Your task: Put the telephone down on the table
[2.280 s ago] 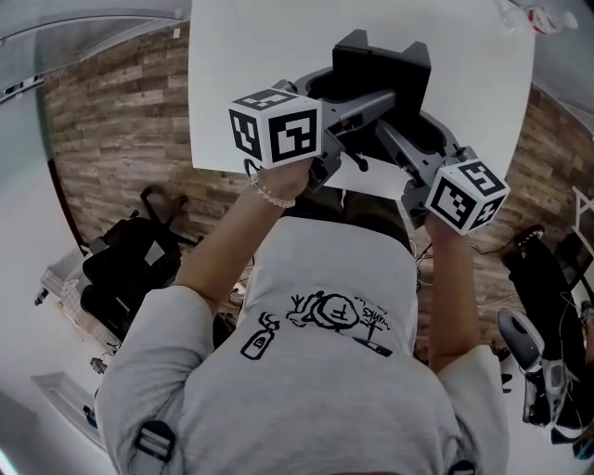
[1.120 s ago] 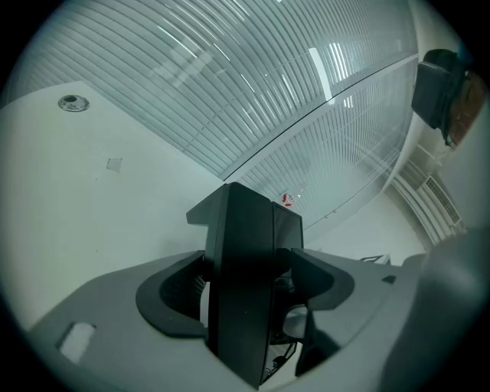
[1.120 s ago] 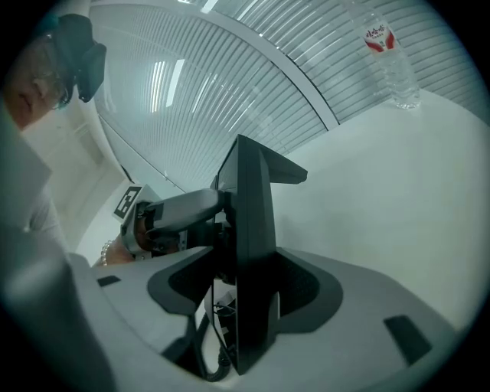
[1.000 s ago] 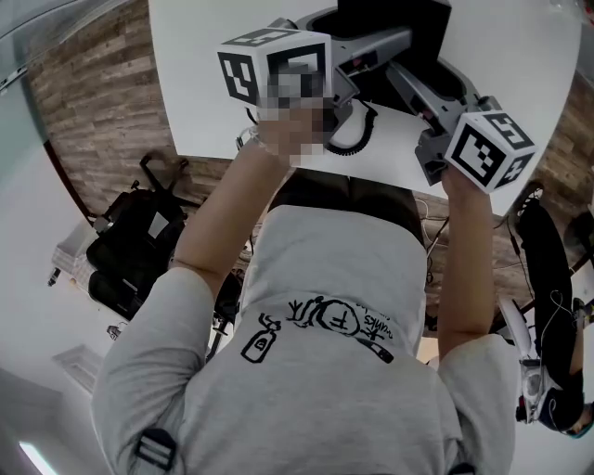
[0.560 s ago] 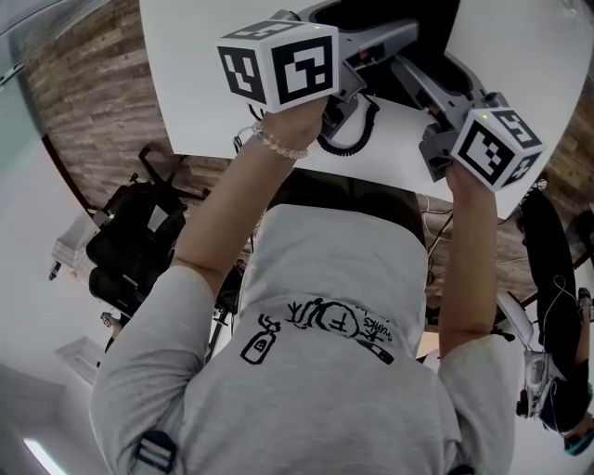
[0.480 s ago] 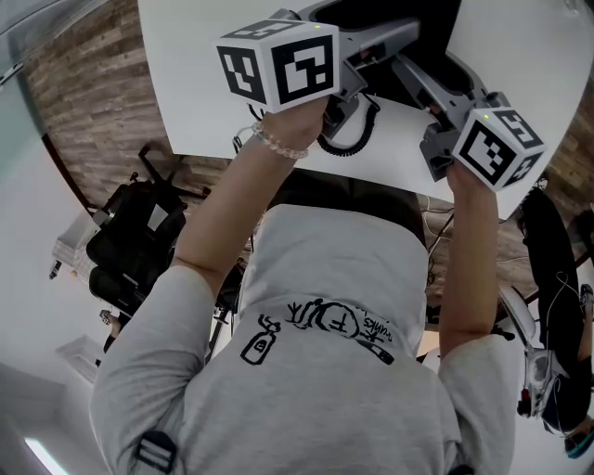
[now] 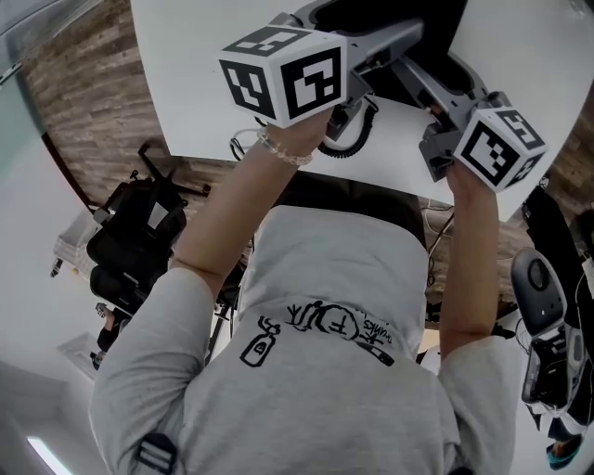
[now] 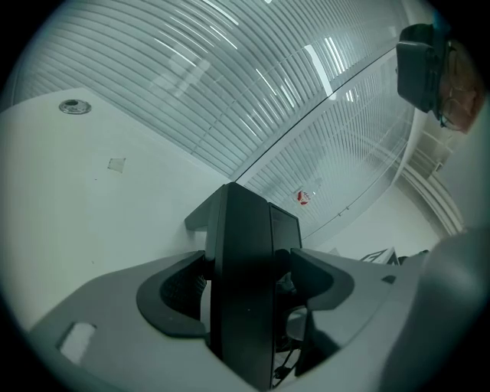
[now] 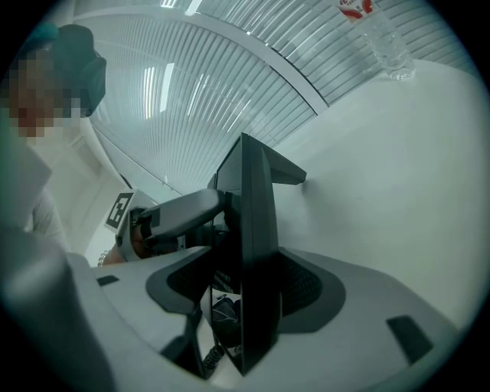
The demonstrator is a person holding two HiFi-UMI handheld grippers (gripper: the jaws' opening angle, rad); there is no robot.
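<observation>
A black telephone [image 7: 408, 19] stands at the top edge of the head view on the white table [image 7: 186, 93]. Its coiled cord [image 7: 357, 130] lies near the table's front edge. My left gripper [image 8: 246, 306] has the telephone's dark slab [image 8: 245, 291] nearly filling its jaws and looks shut on it. My right gripper [image 9: 246, 298] holds the other side's thin edge [image 9: 259, 291] between its jaws. These have just been opening, and a strip of table and cord shows beside the left pad [image 9: 184, 295]. Both marker cubes [image 7: 283, 74] [image 7: 499, 148] are over the table's edge.
A clear water bottle [image 9: 387, 46] stands far back on the table. A round fitting [image 8: 74, 106] is set in the tabletop at the left. Below the table's front edge are a black office chair [image 7: 139, 250] on the wooden floor and dark equipment [image 7: 543, 306] at the right.
Both grippers and the telephone have shifted toward the top of the head view, and the coiled cord now lies in sight on the table. The left cube has tilted slightly.
</observation>
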